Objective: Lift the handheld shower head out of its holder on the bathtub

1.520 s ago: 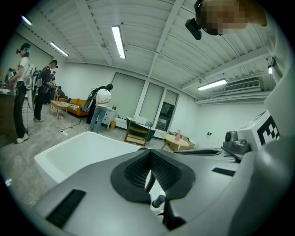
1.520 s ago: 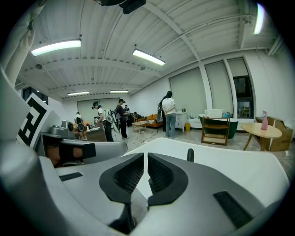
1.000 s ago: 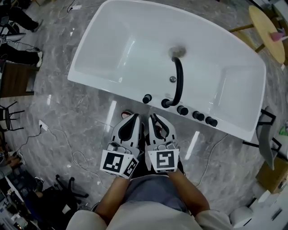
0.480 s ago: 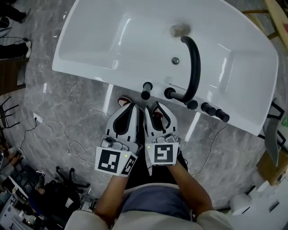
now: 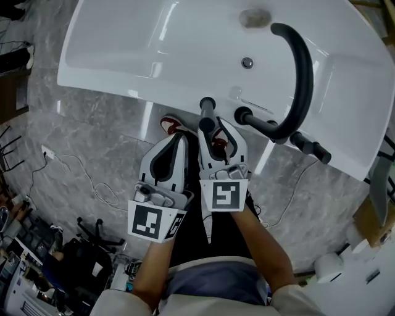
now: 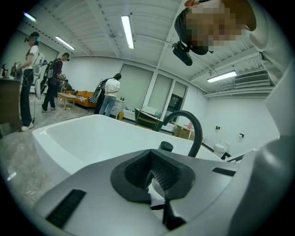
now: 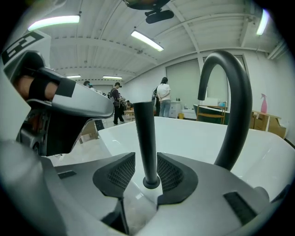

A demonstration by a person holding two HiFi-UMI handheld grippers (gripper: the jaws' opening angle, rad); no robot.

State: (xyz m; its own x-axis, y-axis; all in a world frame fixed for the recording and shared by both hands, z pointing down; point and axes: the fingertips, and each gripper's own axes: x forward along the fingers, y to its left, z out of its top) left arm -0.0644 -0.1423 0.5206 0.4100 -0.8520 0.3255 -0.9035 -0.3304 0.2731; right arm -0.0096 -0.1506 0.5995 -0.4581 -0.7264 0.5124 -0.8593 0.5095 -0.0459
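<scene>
The right gripper point(image 7: 146, 174), angled down at the bathtub point(image 5: 123, 85) rim, has just been spreading its jaws. The upright shower head handle point(image 7: 144, 133) stands between them, ungripped. The left gripper point(image 6: 152, 171), just beside, has its fingers pressed together on nothing.

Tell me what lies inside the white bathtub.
A grey drain and a small round metal fitting show in the bathtub. The curved black spout covers a strip of the basin.

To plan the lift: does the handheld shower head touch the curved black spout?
Apart. Right gripper view: white bathtub shows between shower head and spout.
</scene>
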